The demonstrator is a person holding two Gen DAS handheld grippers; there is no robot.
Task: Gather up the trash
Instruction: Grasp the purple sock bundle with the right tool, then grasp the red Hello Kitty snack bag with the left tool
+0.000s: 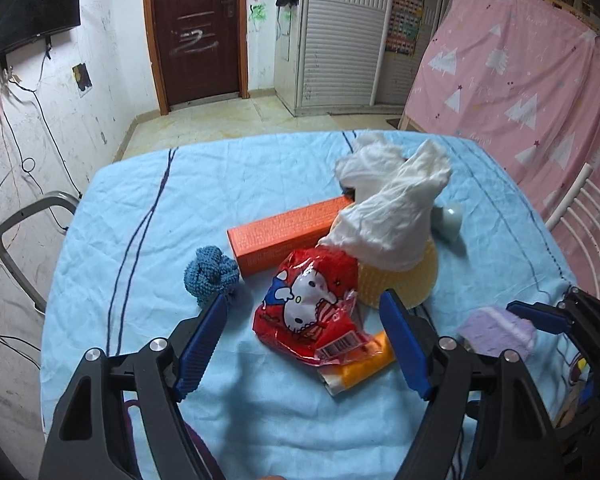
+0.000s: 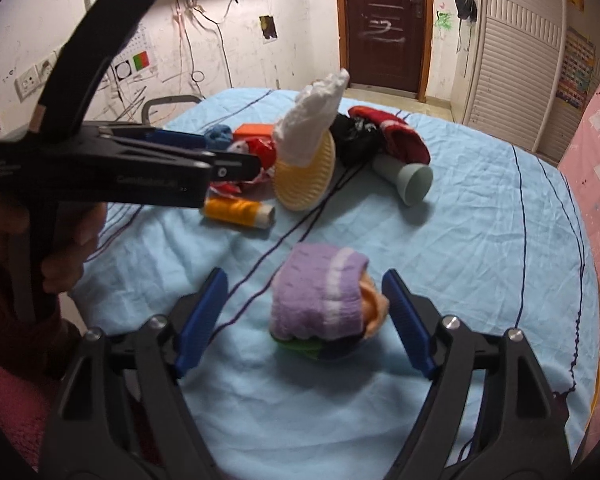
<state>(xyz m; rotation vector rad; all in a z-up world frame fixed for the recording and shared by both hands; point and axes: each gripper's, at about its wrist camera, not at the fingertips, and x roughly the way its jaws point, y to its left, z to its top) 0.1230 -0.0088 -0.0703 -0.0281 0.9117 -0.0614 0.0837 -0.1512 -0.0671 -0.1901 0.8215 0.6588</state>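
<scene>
Hovering with jaws spread, left gripper (image 1: 302, 344) brackets the red snack wrapper (image 1: 312, 308) lying on the desk (image 1: 140, 200), right gripper (image 2: 306, 320) likewise straddles a purple sock bundle (image 2: 320, 296) at three o'clock, presumably lining up grasps.

both wrist cameras look down steeply over their tools at the table (image 1: 260, 184), close up. both views share the yellow brush (image 1: 396, 280) pile and the far door (image 2: 384, 24).

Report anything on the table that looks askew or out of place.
The white cloth is draped over a yellow ridged disc that stands tilted on its edge. The red snack wrapper lies crumpled, partly over an orange thread spool.
</scene>
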